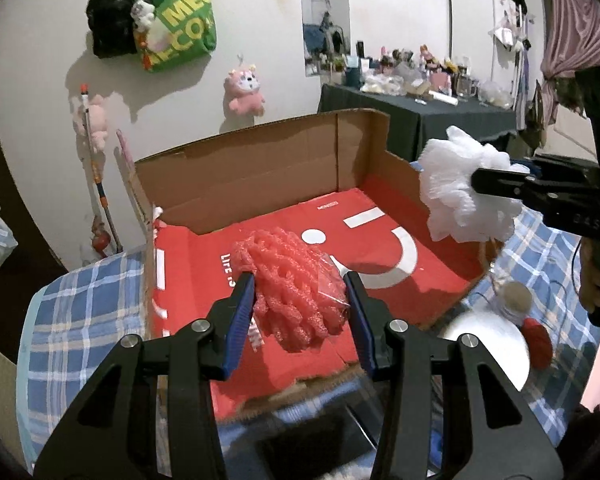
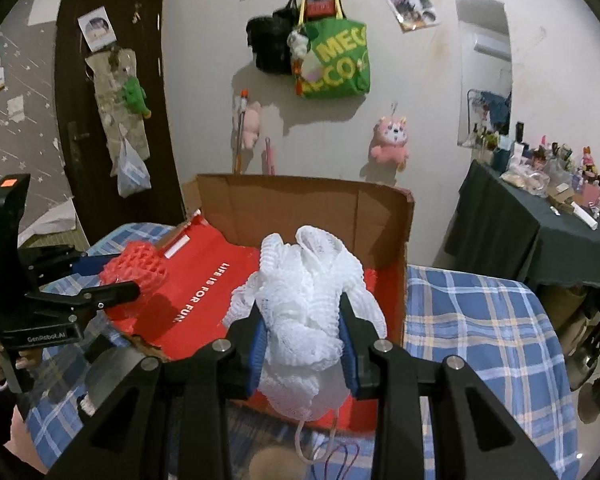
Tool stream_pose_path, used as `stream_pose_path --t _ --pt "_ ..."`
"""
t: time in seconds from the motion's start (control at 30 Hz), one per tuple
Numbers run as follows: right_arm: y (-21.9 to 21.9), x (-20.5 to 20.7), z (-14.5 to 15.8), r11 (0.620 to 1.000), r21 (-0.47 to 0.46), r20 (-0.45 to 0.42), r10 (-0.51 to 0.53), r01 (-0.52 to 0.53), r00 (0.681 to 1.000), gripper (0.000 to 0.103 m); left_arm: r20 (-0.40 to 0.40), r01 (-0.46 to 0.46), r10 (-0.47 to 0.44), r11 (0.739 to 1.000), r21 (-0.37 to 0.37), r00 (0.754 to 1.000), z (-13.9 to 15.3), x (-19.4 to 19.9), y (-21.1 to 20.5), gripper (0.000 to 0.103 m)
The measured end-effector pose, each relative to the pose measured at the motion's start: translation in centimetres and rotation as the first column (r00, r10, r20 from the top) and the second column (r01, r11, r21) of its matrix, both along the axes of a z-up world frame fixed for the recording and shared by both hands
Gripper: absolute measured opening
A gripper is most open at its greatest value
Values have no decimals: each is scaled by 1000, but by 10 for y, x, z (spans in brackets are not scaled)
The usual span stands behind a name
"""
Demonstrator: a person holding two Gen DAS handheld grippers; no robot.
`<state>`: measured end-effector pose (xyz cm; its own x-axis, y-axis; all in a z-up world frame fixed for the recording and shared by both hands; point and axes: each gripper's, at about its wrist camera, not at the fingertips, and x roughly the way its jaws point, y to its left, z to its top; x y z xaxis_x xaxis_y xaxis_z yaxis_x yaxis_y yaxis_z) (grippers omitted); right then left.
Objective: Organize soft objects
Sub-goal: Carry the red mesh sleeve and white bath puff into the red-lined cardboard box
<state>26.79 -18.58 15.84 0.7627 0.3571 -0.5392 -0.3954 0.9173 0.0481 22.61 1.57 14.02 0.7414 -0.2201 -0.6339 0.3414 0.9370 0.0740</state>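
Observation:
My left gripper [image 1: 300,292] is shut on a pink foam net bundle [image 1: 296,284] and holds it above the red floor of an open cardboard box [image 1: 260,164]. My right gripper [image 2: 304,332] is shut on a white foam net bundle [image 2: 308,304] and holds it over the box's right part [image 2: 300,196]. In the left wrist view the white bundle [image 1: 460,188] hangs at the box's right wall. In the right wrist view the pink bundle [image 2: 136,268] and the left gripper [image 2: 112,292] are at the box's left edge.
The box lies on a blue plaid cloth [image 1: 80,312]. A round silver object [image 1: 488,340], a red yarn ball [image 1: 538,340] and a small cork-topped item [image 1: 516,300] lie right of the box. A dark-clothed table [image 2: 512,236] with clutter stands at the right.

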Motion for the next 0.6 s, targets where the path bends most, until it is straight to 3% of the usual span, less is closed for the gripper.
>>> stream_pose_path --t 0.3,0.6 --pt "36 80 -6 995 -94 -124 7 -18 992 34 -160 74 -69 997 28 985 -13 86 -18 43" --pt "60 155 -37 990 -139 -252 -25 -11 967 34 -232 56 -39 996 64 972 -37 147 -31 43"
